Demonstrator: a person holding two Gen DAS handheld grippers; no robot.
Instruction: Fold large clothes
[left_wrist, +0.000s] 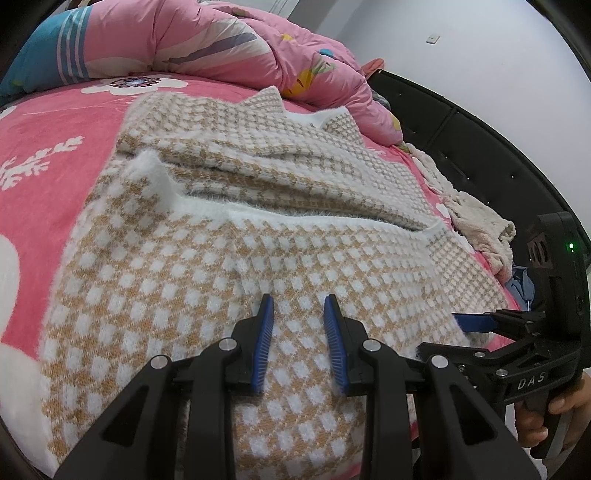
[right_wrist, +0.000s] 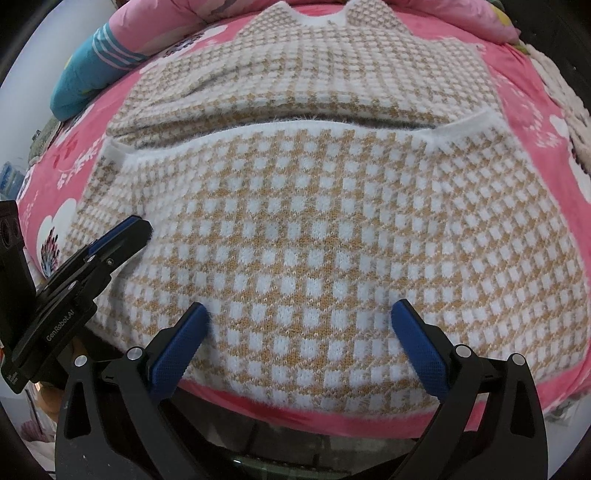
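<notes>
the checked sweater (right_wrist: 314, 221) fills the middle of the right wrist view, spread on the pink bed sheet (right_wrist: 524, 122) with its near half doubled up so the hem lies mid-frame. the right gripper (right_wrist: 299, 325) spreads wide over the near fold, empty. the left gripper (left_wrist: 298, 310) hovers part-open, gripping nothing, likely ready to pinch the fold.

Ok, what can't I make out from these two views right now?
- Checked sweater: whatever lies under its folded-over top layer, covered in both views.
- Sweater's near hem, left wrist view: hidden behind the left claw.
- Right claw: whether its pads touch the knit; the right wrist view looks straight down on them.
- Cream fabric pile: what it is; squeezed near the fisheye edge.
</notes>
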